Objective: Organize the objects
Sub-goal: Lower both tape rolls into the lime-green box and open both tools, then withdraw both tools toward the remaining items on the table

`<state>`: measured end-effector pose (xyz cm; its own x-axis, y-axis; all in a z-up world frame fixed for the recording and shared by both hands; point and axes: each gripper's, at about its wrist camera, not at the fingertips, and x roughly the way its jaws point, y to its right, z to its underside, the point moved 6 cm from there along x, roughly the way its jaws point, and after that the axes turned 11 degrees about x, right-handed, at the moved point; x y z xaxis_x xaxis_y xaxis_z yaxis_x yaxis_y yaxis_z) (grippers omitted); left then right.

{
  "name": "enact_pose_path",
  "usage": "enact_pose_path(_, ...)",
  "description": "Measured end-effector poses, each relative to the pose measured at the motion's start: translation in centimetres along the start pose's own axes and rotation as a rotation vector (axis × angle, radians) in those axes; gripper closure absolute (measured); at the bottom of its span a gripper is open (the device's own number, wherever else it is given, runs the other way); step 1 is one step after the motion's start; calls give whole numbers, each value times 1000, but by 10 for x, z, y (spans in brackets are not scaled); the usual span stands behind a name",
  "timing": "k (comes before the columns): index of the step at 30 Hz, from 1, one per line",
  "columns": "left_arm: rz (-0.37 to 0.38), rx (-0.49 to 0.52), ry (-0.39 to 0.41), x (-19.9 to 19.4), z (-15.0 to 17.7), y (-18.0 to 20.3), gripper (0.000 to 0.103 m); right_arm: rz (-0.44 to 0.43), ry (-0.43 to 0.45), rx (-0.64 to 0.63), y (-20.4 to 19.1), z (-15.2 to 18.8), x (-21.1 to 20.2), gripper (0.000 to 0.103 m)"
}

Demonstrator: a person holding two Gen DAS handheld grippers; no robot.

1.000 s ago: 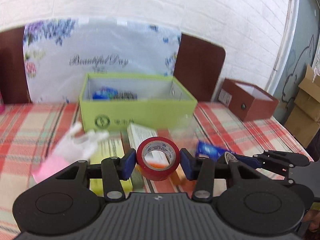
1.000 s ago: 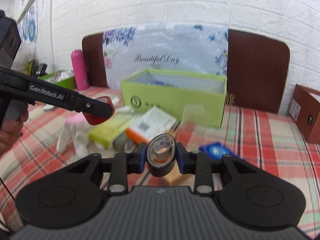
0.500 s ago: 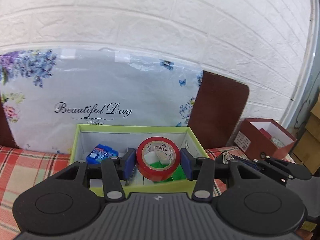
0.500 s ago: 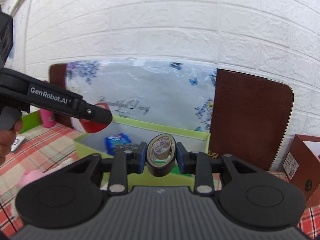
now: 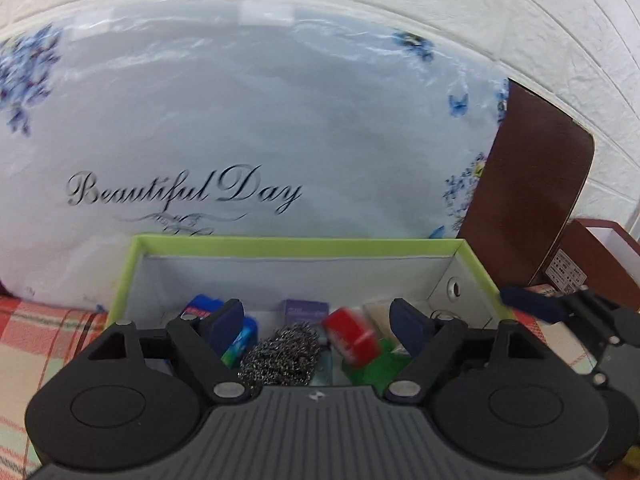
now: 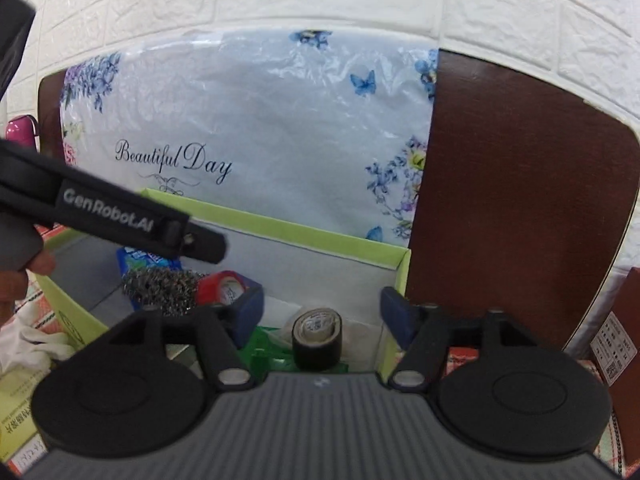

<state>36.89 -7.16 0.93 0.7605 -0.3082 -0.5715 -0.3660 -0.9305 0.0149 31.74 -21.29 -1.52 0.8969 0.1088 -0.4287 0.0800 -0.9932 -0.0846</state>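
Both grippers hang over the open green box (image 5: 296, 242), and the jaws of both are opening. My left gripper (image 5: 318, 320) has let go of the red tape roll (image 5: 352, 338), which shows blurred and clear of both pads, low inside the box. My right gripper (image 6: 322, 306) stands wide. The black tape roll (image 6: 316, 340) is loose below it, near the right wall of the box (image 6: 320, 236). In the right wrist view the red roll (image 6: 222, 286) lies beside a steel scourer (image 6: 160, 286), under the left gripper's finger (image 6: 192, 240).
The box also holds a steel scourer (image 5: 280, 354), blue packets (image 5: 200, 306) and green plastic (image 6: 272, 354). A flowered "Beautiful Day" panel (image 5: 240, 140) and a brown board (image 6: 520, 200) stand close behind it. A brown carton (image 5: 600, 256) sits right, a white cloth (image 6: 28, 340) left.
Both grippers travelled forward from the table's clutter to above the green box. Their jaws spread, and the red roll and the black roll left the pads and dropped into the box.
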Motion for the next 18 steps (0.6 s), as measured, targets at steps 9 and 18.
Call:
enact_pose_path(9,-10,-78,-13,-58,24,-6,20,4,75,60,6,5,-63,3)
enact_pose_path(18,-37,-64,-13,-121,63,26,20,-7,93,157,-2,33,-150,0)
